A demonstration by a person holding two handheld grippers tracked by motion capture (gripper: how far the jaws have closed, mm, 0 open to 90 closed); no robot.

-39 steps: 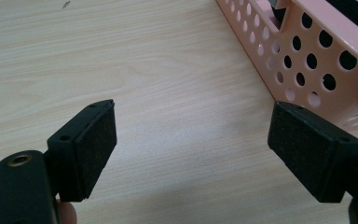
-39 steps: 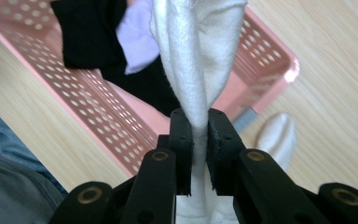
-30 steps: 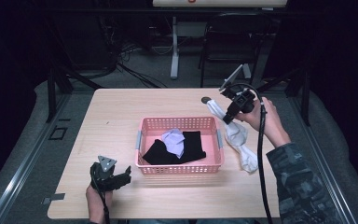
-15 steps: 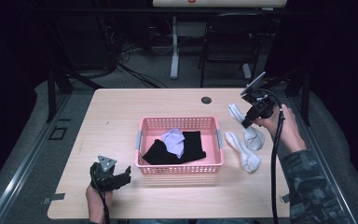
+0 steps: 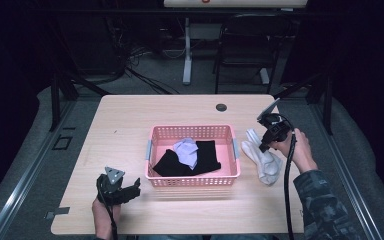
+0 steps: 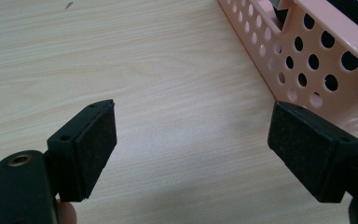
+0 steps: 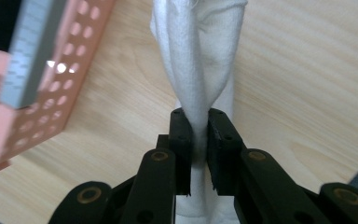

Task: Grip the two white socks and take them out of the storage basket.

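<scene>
**Right claw pinching a white sock next to the pink basket**

So here's the setup: light wood worktop (image 5: 130, 125) with a pink perforated basket (image 5: 192, 132) sitting roughly in the middle. Inside the basket there's a black garment (image 5: 207, 157) spread across the bottom and a pale lavender-ish piece of cloth (image 5: 186, 150) lying on top of it.

The right claw (image 5: 264, 146) is over on the right side of the basket, held in the person's right hand (image 5: 295, 147). Its jaws are squeezed together on a white sock (image 7: 205, 56), and the right gripper view makes that really clear: the fabric is bunched up and pinched between the two black pads, with the rest of the sock stretching away along the wood. From the high view the sock lies on the worktop just beside the basket's right end, close to its grey handle (image 5: 235, 148).

The left claw (image 5: 136, 189) is near the front left corner of the basket, low over the worktop, in the person's left hand (image 5: 102, 215). Its jaws are wide apart with nothing between them, just bare wood, and the basket's holed wall sits off to the side in the left gripper view.

There's also a small dark round thing (image 5: 221, 107) near the far edge of the worktop; can't tell what it is.
</scene>
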